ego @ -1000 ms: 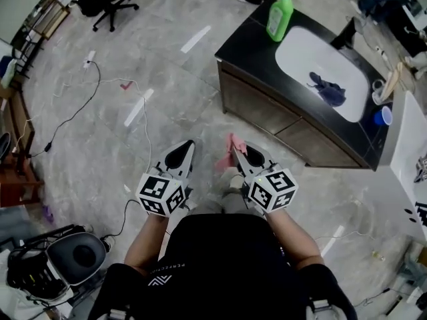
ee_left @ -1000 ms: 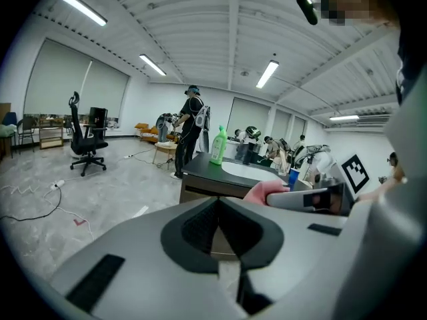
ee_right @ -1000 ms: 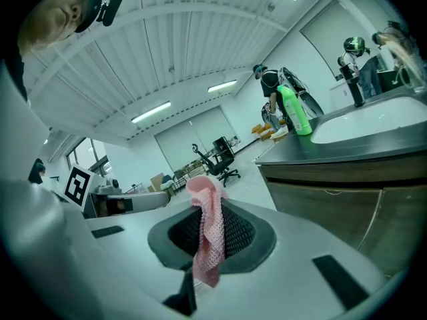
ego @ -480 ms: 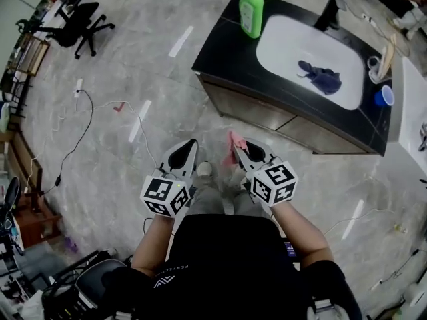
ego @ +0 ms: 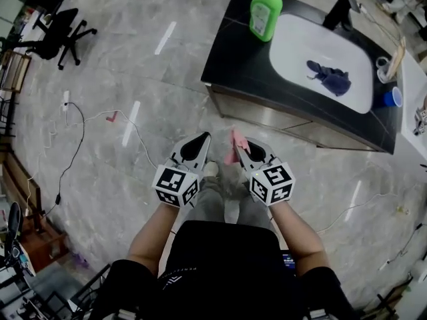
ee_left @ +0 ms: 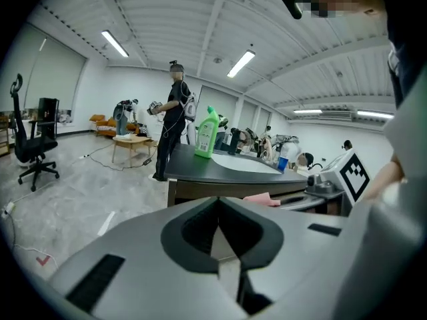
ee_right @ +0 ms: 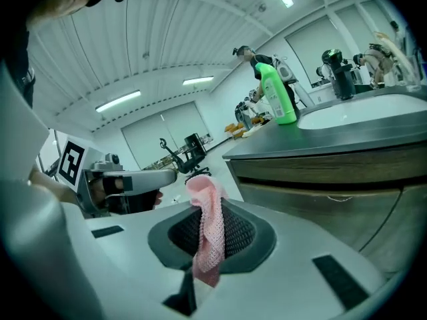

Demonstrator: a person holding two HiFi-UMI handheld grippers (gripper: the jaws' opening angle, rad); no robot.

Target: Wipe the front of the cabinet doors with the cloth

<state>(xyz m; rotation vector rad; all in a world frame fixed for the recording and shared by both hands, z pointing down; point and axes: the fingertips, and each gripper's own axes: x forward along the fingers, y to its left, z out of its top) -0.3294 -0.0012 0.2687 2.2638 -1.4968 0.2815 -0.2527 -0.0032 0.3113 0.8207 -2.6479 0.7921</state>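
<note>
Room: grey stone floor (ego: 133,65), with the cabinet (ego: 233,52) far and a little right, its black top holding a white sink (ego: 320,45) and a green bottle (ego: 265,12).
Change: over the last second the cabinet had slid from the far right to almost straight ahead and nearer; the person had walked up to it, both tools carried level.
Meaning: I took this for the approach; no wiping had begun, and the doors (ego: 267,115) were not yet within reach.
Right gripper (ego: 238,142): jaws clamped on the cloth (ego: 235,145), a pink knitted strip standing up out of them and flopping over.
Cloth: clear of the doors, near them but not touching.
Left gripper (ego: 203,140): jaws pressed together with nothing between them, held just beside the right one.
Doors: wood fronts (ee_right: 333,199) under the overhanging top, facing the person, with nothing in front of them.
Edges: the top's near lip jutted over the doors, and its near-left corner (ego: 208,85) pointed at the open floor.
Open room: wide bare floor to the left; a cable (ego: 137,132) trailed near the left side and another (ego: 347,209) lay to the right.
Risk: as I judged it, the cables underfoot mattered more than anything at door height.
</note>
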